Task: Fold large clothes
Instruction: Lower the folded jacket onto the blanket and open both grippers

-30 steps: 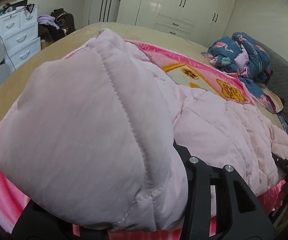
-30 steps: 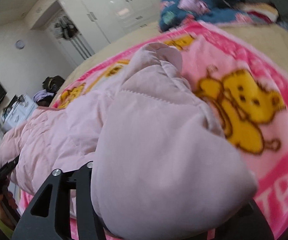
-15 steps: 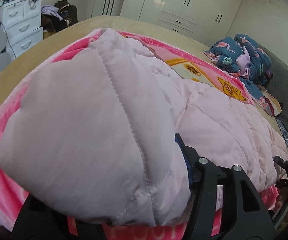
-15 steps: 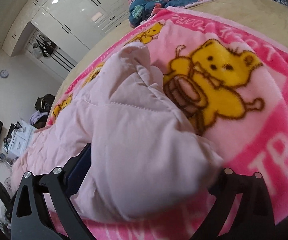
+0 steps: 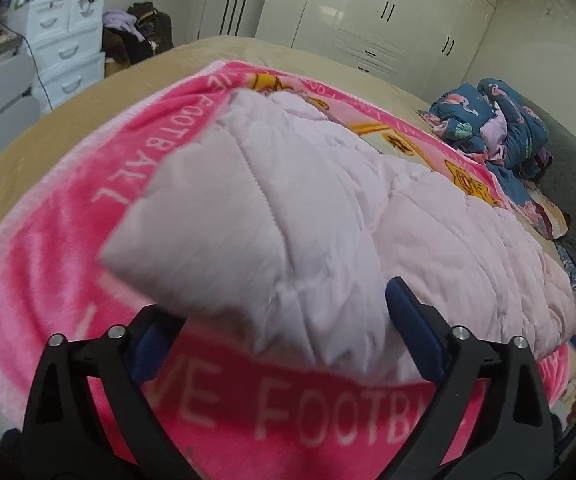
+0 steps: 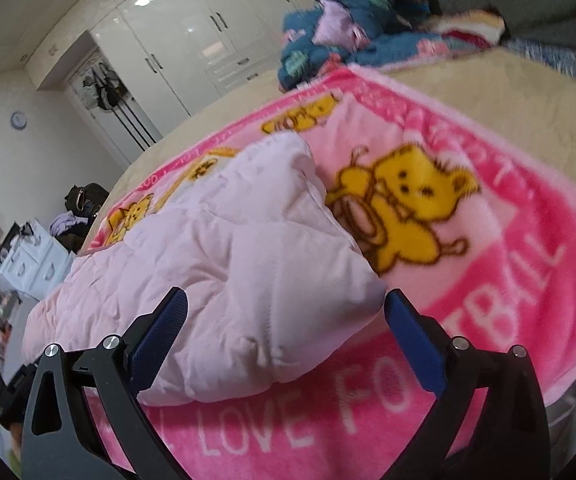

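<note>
A pale pink quilted jacket (image 5: 327,208) lies across a pink cartoon blanket (image 5: 68,240) on the bed. In the left wrist view my left gripper (image 5: 284,320) is open, its blue-padded fingers spread to either side of the jacket's near left corner, which rests on the blanket. In the right wrist view the jacket (image 6: 216,272) lies folded, and my right gripper (image 6: 284,320) is open with its fingers either side of the near right corner. Neither gripper holds the cloth.
A heap of blue patterned bedding (image 5: 495,120) sits at the far right of the bed. White wardrobes (image 5: 367,12) line the far wall. A white drawer unit (image 5: 64,48) and a pile of dark clothes (image 5: 140,32) stand left of the bed.
Both grippers held the jacket's corners raised; they have lowered them onto the blanket, opened and drawn back a little. The jacket now lies flat.
</note>
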Action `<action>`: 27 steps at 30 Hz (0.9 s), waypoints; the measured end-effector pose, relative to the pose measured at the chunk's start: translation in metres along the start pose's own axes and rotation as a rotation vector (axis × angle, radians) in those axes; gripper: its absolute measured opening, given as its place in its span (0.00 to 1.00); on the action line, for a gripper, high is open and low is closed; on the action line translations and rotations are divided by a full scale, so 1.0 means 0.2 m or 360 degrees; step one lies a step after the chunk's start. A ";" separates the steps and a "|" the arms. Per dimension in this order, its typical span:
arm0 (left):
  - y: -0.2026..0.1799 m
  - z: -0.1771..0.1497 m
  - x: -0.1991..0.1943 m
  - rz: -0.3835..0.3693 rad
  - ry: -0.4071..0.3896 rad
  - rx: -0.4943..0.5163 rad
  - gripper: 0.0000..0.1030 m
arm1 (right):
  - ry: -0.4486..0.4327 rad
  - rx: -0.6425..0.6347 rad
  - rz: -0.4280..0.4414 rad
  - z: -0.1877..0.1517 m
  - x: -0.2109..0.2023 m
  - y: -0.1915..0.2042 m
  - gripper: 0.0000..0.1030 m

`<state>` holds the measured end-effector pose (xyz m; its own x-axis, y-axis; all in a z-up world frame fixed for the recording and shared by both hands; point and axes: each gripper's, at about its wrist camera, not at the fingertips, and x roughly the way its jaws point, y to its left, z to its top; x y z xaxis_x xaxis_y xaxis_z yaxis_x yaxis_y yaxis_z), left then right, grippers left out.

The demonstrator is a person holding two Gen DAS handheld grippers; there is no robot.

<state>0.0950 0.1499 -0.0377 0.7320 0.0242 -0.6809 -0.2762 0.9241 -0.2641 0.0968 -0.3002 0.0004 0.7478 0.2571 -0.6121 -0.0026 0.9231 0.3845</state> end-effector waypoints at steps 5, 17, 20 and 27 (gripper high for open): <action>0.00 -0.01 -0.16 0.0055 -0.0085 0.0044 0.91 | -0.0094 -0.0159 0.0006 0.01 -0.15 0.09 0.96; -0.14 -0.06 -0.49 0.0008 -0.0280 0.0177 0.91 | -0.0245 -0.0454 0.0051 -0.17 -0.44 0.35 0.96; -0.19 -0.09 -0.54 -0.0019 -0.0304 0.0202 0.91 | -0.0311 -0.0519 0.0027 -0.21 -0.50 0.38 0.96; -0.30 -0.20 -0.59 -0.0086 -0.0311 0.0282 0.91 | -0.0328 -0.0560 0.0064 -0.30 -0.59 0.43 0.96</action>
<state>-0.0004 0.0760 0.0308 0.8539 0.0306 -0.5195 -0.1331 0.9779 -0.1610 -0.0314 -0.2345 0.0641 0.8598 0.2655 -0.4362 -0.2349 0.9641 0.1237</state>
